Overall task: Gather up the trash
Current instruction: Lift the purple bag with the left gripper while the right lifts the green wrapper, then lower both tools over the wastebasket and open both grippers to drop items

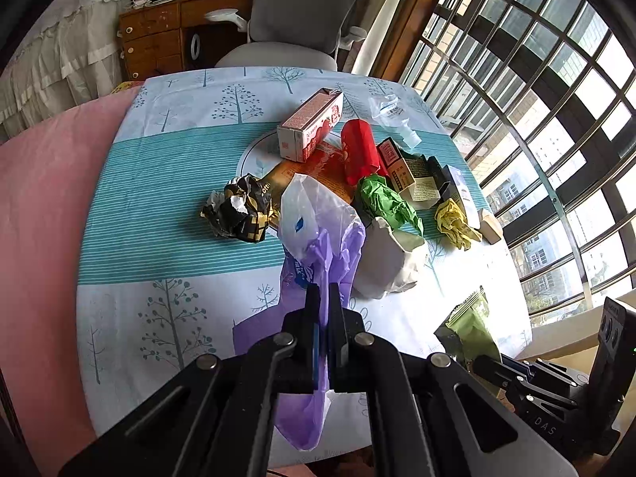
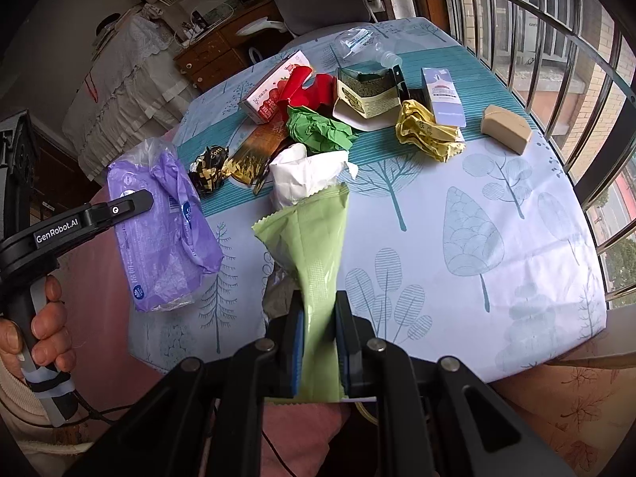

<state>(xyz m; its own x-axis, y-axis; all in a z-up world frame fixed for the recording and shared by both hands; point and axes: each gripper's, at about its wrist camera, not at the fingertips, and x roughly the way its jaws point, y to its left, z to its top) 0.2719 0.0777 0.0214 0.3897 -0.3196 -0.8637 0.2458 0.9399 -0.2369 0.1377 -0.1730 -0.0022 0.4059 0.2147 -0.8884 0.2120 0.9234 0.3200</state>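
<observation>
Low centre of the left wrist view: left gripper [image 1: 325, 298] clamped on a crinkled purple plastic wrapper bag [image 1: 318, 262], limp, translucent, white at its upper end, hanging over the near table edge. Seen again at left in the right wrist view [image 2: 167, 234], held above the pink cushion [image 2: 99, 278].

Low centre of the right wrist view: right gripper [image 2: 320, 310] pinched on a flat pale-green foil pouch [image 2: 314, 238] with a zigzag-cut top edge, fanning wider away from the pads.

Farther up, mid-frame on the tree-print tablecloth [image 2: 497, 206]: crumpled white paper [image 2: 302, 175], black-and-gold foil wad [image 2: 208, 167], green paper ball [image 2: 318, 129], yellow crumpled wrapper [image 2: 427, 131], tan wedge-shaped block [image 2: 507, 127].

Beyond, toward the top: torn dark-green carton [image 2: 367, 91], open and apparently empty; red-and-white juice carton [image 2: 274, 87]; red folded bag [image 2: 308, 87]; lavender box [image 2: 443, 95]; clear plastic bottle [image 2: 361, 45].
</observation>
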